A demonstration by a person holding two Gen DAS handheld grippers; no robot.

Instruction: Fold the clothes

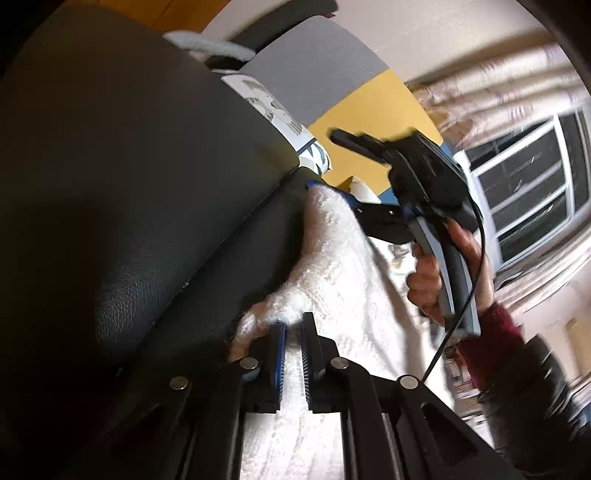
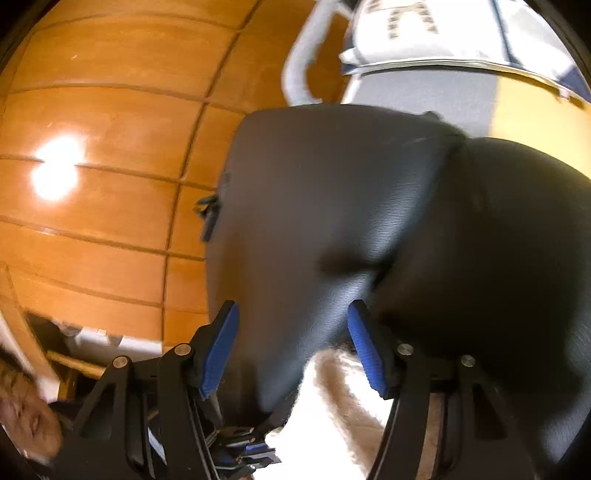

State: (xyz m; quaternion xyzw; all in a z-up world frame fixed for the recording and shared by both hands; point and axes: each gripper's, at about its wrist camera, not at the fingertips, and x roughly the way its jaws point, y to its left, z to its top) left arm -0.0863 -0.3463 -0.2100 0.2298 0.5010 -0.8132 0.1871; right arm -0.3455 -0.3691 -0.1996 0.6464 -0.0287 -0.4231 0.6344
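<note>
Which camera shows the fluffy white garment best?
The left wrist view: the white knitted garment drapes down the black leather seat, pinched in the left gripper. The right wrist view shows only a blurred corner.

There are 2 handheld grippers: the left gripper [image 1: 291, 354] and the right gripper [image 2: 291, 347]. Just 1 white fluffy garment [image 1: 343, 266] lies against 1 black leather seat [image 1: 129, 192]. Farther off sit 1 printed white bag [image 2: 424, 33] and 1 window [image 1: 528, 181]. 1 hand [image 1: 436, 277] shows, with 1 dark red cuff [image 1: 491, 332].
</note>
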